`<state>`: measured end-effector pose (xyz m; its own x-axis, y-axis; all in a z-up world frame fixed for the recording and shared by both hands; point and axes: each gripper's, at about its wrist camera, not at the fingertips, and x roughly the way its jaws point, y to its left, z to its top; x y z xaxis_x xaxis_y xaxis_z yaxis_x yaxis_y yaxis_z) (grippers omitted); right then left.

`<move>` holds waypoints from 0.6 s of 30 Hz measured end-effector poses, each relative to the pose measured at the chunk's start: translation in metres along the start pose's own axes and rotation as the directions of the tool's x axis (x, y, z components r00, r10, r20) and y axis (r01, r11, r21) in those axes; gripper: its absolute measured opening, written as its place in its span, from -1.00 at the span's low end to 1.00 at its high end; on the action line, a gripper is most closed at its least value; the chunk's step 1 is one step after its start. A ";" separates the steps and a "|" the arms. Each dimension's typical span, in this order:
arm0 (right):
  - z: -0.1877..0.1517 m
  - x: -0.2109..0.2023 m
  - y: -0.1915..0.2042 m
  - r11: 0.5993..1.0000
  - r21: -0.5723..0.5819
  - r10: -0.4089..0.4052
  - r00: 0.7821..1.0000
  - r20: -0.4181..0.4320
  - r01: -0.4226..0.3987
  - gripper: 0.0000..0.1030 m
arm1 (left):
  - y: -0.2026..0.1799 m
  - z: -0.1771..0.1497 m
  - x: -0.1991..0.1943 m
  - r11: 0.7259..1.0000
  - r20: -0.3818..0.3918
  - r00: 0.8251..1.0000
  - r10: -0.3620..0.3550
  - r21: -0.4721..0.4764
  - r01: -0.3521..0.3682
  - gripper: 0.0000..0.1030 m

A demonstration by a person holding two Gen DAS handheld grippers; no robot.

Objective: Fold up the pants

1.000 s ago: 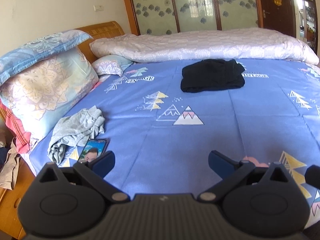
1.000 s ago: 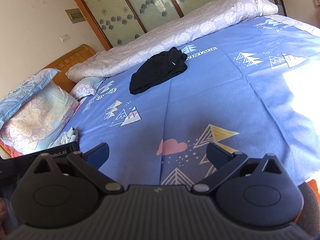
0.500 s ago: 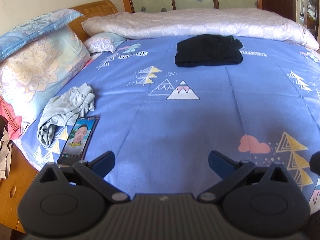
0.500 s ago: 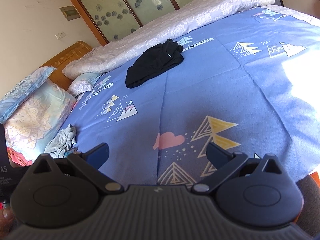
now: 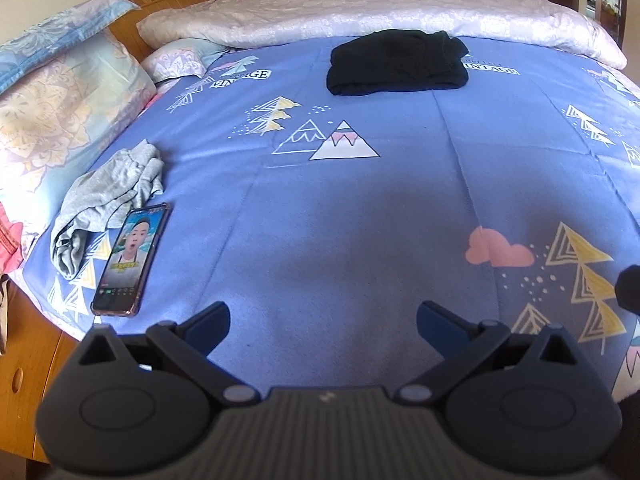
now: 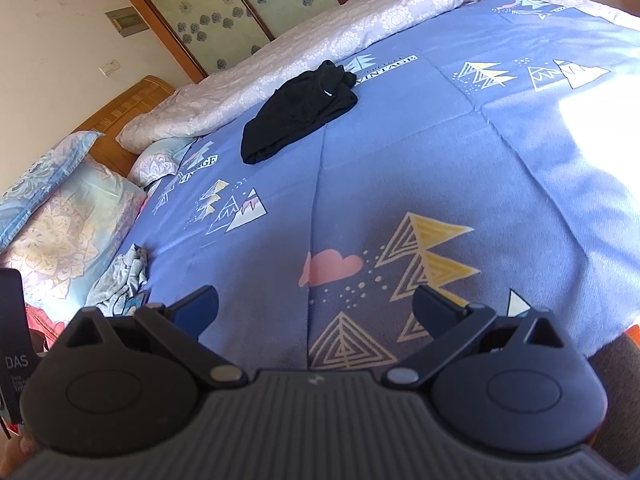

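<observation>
Rumpled black pants (image 5: 398,62) on smooth printed bedsheet (image 5: 360,208), crumpled grey cloth (image 5: 108,196)

A broad stretch of blue bedsheet (image 5: 360,208) lay bare between its near edge and the black pants (image 5: 396,62). At the sheet's left edge, a phone (image 5: 130,258) and crumpled grey cloth (image 5: 108,196) blocked passage; a quilt (image 5: 380,12) bordered the far side.

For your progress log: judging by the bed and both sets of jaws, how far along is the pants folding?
Done: nothing visibly; the black pants lie bunched at the bed's far side near the quilt. In hand: nothing; left gripper and right gripper are open and empty. Left: reach, spread, fold.
</observation>
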<state>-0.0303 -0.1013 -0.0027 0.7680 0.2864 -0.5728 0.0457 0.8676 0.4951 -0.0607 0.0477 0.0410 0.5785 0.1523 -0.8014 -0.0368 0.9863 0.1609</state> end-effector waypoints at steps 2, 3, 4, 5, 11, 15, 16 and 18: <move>0.001 0.000 -0.001 1.000 0.001 -0.001 1.000 0.000 0.001 1.00 | -0.001 0.000 0.000 1.000 -0.004 1.000 -0.002 0.007 0.002 1.00; 0.001 0.000 -0.001 1.000 0.002 -0.001 1.000 -0.001 0.001 1.00 | -0.002 0.000 0.001 1.000 -0.006 1.000 -0.006 0.010 0.006 1.00; 0.001 0.001 -0.001 1.000 0.002 -0.002 1.000 -0.002 0.002 1.00 | -0.002 0.000 0.001 1.000 -0.008 1.000 -0.011 0.011 0.011 1.00; 0.001 0.001 -0.001 1.000 0.003 -0.003 1.000 -0.003 0.003 1.00 | -0.003 -0.001 0.001 1.000 -0.009 1.000 -0.014 0.011 0.014 1.00; 0.001 0.001 -0.002 1.000 0.005 -0.006 1.000 -0.007 0.006 1.00 | -0.003 0.000 0.000 1.000 0.002 1.000 0.000 0.023 0.000 1.00; 0.002 0.001 -0.002 1.000 0.002 -0.007 1.000 -0.003 0.007 1.00 | -0.004 0.000 0.000 1.000 -0.004 1.000 0.004 0.028 -0.004 1.00; 0.002 0.001 -0.002 1.000 0.001 -0.008 1.000 -0.003 0.008 1.00 | -0.004 0.001 0.001 1.000 -0.006 1.000 0.003 0.028 -0.003 1.00; 0.001 0.002 -0.001 1.000 0.001 -0.009 1.000 -0.003 0.009 1.00 | -0.004 0.001 0.002 1.000 -0.012 1.000 0.002 0.028 -0.001 1.00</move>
<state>-0.0281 -0.1024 -0.0033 0.7656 0.2803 -0.5791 0.0530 0.8696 0.4909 -0.0588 0.0441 0.0396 0.5688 0.1548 -0.8078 -0.0151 0.9839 0.1779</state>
